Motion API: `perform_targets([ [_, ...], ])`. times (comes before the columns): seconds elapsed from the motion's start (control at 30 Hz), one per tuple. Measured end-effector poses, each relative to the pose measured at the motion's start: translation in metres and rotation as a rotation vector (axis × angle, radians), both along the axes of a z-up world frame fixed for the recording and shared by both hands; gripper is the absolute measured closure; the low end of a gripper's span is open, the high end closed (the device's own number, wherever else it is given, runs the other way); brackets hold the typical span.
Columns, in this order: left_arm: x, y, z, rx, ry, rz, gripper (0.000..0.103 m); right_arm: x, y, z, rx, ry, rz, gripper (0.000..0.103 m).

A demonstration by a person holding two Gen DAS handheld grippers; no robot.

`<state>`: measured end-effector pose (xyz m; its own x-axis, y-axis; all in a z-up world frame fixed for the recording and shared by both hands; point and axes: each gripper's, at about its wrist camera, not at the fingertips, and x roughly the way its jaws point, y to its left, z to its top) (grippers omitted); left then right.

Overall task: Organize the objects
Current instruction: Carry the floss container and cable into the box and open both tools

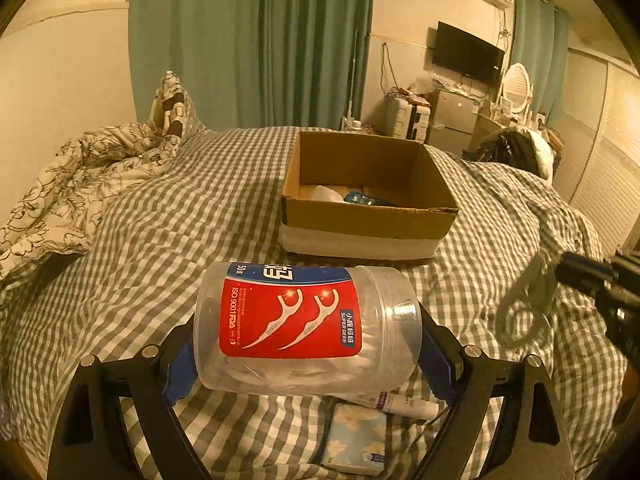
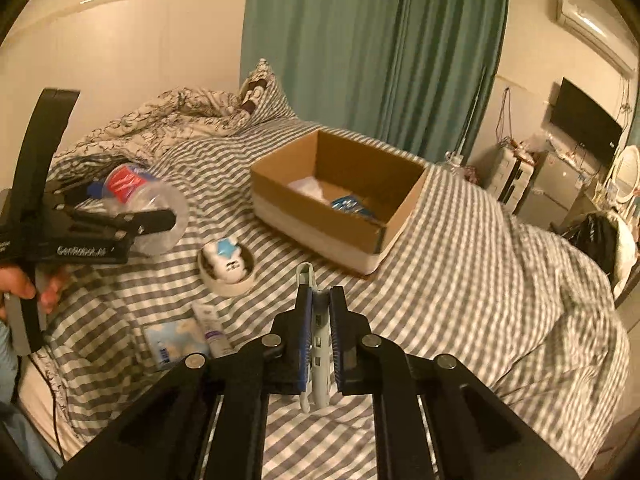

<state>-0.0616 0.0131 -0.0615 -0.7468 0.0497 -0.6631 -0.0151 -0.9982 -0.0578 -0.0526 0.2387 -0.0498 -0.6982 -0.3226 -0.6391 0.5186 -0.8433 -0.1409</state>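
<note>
Nearest to us, our left gripper holds a clear plastic jar of floss picks lying crosswise between its fingers, one blue pad pressed against the jar's base and the other against its lid end, the red label facing up. The jar hangs above the checked bed cover, clear of it. Under it, at the near edge of the bed, lie a small white tube and a pale blue tissue pack, the tube just beside the pack.

Our right gripper is clamped on a thin grey-white clip-like object, held upright and edgewise, its top rising just past the fingertips and its lower end hanging below the pads. We cannot tell exactly what it is; in the left wrist view it shows as a blurred looped shape at the right.

Past the right gripper, towards the left side of the bed, a round white dish holds a white-and-blue item, well apart from the tube and tissue pack nearer the edge.

Farther on, near the middle of the bed, sits an open cardboard box with a white band around its base. Inside we see something white and a blue packet on its floor.

At the far left corner a flower-patterned quilt is bunched up, with green curtains behind.
</note>
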Motion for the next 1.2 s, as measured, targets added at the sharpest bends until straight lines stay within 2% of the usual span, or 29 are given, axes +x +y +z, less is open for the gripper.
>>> perform_targets([
  [0.2,-0.023,0.0,0.024,0.03,0.028,-0.028,0.011,-0.028,-0.004,0.049,-0.019,0.09,0.017,0.095],
  [0.33,-0.058,0.003,0.055,0.043,0.077,-0.059,0.011,-0.062,-0.016,0.096,-0.056,0.16,0.033,0.095],
  [0.47,-0.1,0.006,0.075,0.031,0.114,-0.062,0.011,-0.103,-0.03,0.12,-0.073,0.176,0.036,0.095],
  [0.63,-0.156,0.011,0.069,0.003,0.111,-0.056,0.011,-0.159,-0.046,0.101,-0.08,0.129,0.026,0.095],
  [0.83,-0.213,0.016,0.028,-0.021,0.054,-0.067,0.011,-0.213,-0.053,0.052,-0.074,0.043,-0.006,0.095],
  [1.0,-0.242,0.018,-0.011,0.008,-0.07,-0.083,0.01,-0.237,-0.053,0.021,-0.068,0.012,-0.052,0.094],
  [1.1,-0.24,0.022,-0.016,-0.01,-0.071,-0.077,0.007,-0.241,-0.049,0.021,-0.063,0.037,-0.078,0.094],
  [1.17,-0.234,0.027,-0.009,-0.033,-0.045,-0.081,0.002,-0.239,-0.046,0.027,-0.066,0.045,-0.086,0.089],
  [1.2,-0.23,0.029,-0.002,-0.044,-0.025,-0.085,0.0,-0.235,-0.043,0.032,-0.078,0.047,-0.09,0.075],
])
